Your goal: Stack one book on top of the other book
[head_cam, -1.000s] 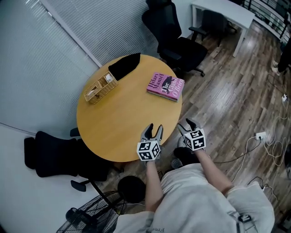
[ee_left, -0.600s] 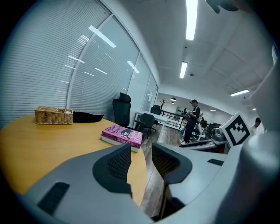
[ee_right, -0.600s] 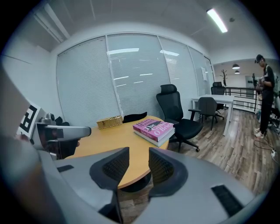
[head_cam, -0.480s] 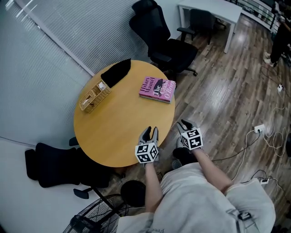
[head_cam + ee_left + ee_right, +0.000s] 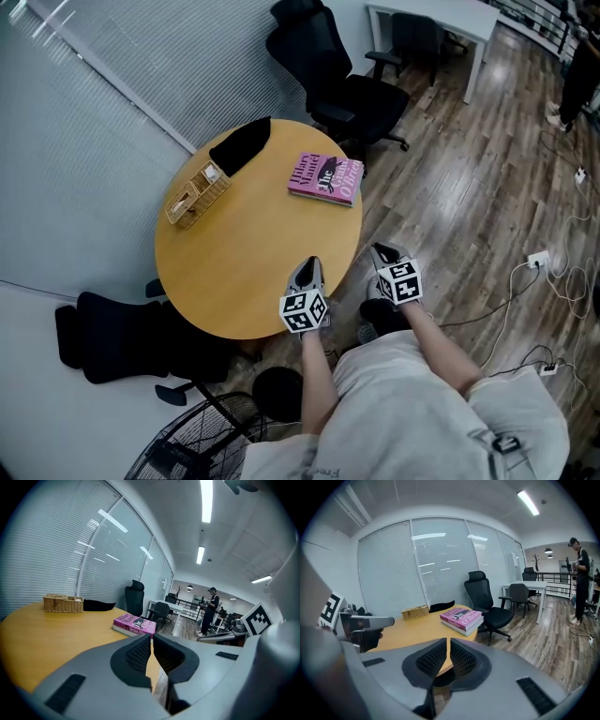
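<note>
- Both forearms reach forward; the left gripper (image 5: 309,268) hovers over the near rim of the round table (image 5: 234,272), while the right gripper (image 5: 384,254) hangs just off that rim, above the floor. Both tilt slightly downward.
- The jaws of each gripper are closing, nearly pressed together, with nothing between them.
- The pink book (image 5: 325,178) lies at the table's far right edge, well apart from both grippers.
- Only the gripper views show a person (image 5: 580,581) standing far back.
- The wicker basket (image 5: 198,195) holds pale items too small to tell.

Pink book (image 5: 325,178) flat, cover up, near far right edge of round wooden table (image 5: 234,262).
</note>
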